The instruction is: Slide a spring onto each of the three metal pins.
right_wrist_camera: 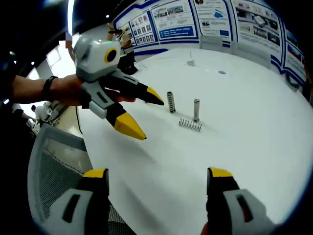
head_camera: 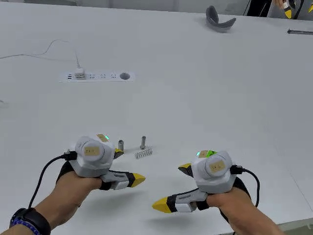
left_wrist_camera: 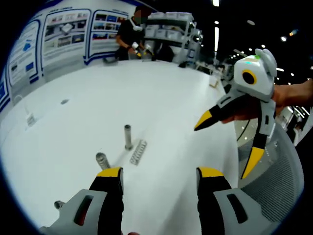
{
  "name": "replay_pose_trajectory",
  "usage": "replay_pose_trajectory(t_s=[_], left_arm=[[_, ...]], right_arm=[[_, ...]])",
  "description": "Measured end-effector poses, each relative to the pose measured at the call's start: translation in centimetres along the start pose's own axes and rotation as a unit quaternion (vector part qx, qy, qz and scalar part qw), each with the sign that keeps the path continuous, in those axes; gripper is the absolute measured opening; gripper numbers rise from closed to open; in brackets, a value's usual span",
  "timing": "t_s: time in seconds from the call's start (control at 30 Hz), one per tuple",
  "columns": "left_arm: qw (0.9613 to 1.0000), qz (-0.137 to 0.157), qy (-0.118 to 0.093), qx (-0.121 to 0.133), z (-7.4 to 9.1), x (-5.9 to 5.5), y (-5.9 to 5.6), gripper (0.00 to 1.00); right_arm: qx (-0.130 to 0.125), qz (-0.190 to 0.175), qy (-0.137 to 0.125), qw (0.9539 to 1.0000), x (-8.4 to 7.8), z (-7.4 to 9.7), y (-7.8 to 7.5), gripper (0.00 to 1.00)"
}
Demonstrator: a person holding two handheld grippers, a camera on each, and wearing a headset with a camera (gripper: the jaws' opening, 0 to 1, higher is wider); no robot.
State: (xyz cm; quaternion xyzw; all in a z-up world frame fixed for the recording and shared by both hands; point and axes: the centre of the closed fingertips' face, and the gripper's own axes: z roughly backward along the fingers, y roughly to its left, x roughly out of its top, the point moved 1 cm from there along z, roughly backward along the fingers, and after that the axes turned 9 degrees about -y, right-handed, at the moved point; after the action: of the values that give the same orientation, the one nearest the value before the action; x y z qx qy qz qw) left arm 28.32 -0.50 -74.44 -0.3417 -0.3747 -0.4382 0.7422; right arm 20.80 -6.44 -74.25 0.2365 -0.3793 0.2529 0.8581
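Two upright metal pins stand on the white table. The pin (head_camera: 121,145) nearer my left gripper has a spring coiled around it. The other pin (head_camera: 143,142) is bare, and a loose spring (head_camera: 143,153) lies flat in front of it. My left gripper (head_camera: 128,165) is open and empty, with its jaws pointing right just below the pins. My right gripper (head_camera: 172,186) is also open and empty, pointing left, further right and nearer me. The right gripper view shows the sprung pin (right_wrist_camera: 170,102), the bare pin (right_wrist_camera: 196,109) and the loose spring (right_wrist_camera: 190,124). A small metal piece (left_wrist_camera: 58,204) sits left of my left jaw.
A white power strip (head_camera: 97,76) with a plugged cable lies at the back left. A grey curved object (head_camera: 219,19) rests at the far right. The table's front edge (head_camera: 293,223) runs close by my right hand. A person (left_wrist_camera: 131,34) works at the table's far end.
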Motion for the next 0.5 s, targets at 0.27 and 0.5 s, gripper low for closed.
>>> replay_pose_trajectory(t_s=[0.27, 0.5], left_arm=[[0.9999, -0.012, 0.011, -0.001, -2.4, -0.1, 0.1, 0.60], [0.9999, 0.001, 0.014, 0.005, -4.4, -0.4, 0.8, 0.58]], right_arm=[[0.005, 0.002, 0.007, 1.0000, -0.1, 0.0, 0.2, 0.84], [0.003, -0.003, 0.006, 1.0000, -0.2, 0.4, -0.2, 0.84]])
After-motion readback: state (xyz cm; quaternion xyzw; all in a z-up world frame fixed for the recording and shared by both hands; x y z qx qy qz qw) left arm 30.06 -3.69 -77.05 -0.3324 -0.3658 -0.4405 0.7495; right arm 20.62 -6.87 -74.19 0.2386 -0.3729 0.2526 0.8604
